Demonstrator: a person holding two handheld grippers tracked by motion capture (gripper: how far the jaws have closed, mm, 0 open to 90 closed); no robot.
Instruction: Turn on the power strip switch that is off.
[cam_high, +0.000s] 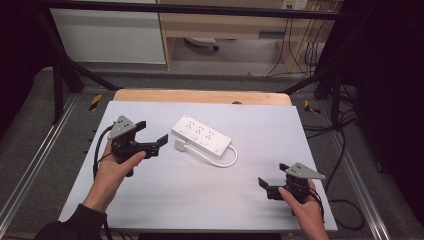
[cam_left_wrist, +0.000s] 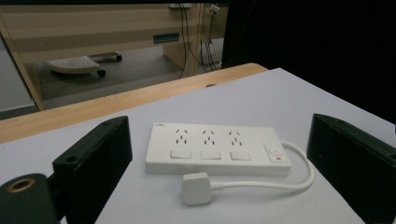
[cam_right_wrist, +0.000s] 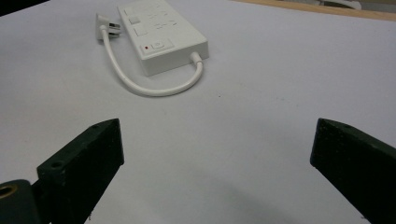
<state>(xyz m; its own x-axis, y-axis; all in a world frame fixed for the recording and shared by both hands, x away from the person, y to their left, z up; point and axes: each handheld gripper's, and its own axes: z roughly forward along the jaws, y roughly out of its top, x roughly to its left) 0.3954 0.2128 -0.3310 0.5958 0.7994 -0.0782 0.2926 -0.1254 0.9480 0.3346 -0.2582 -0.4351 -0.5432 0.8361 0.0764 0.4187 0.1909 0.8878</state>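
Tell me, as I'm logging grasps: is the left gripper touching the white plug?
Apart. The high view shows bare table between the left gripper and the white square plug.

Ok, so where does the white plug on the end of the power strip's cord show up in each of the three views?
High view: the plug lies left of centre, beside the power strip, near the left tongs.
Left gripper view: low centre, in front of the strip, between the open jaws.
Right gripper view: top left, left of the strip, far beyond the open jaws.
Shared landmark: the strip's switch with its red mark.
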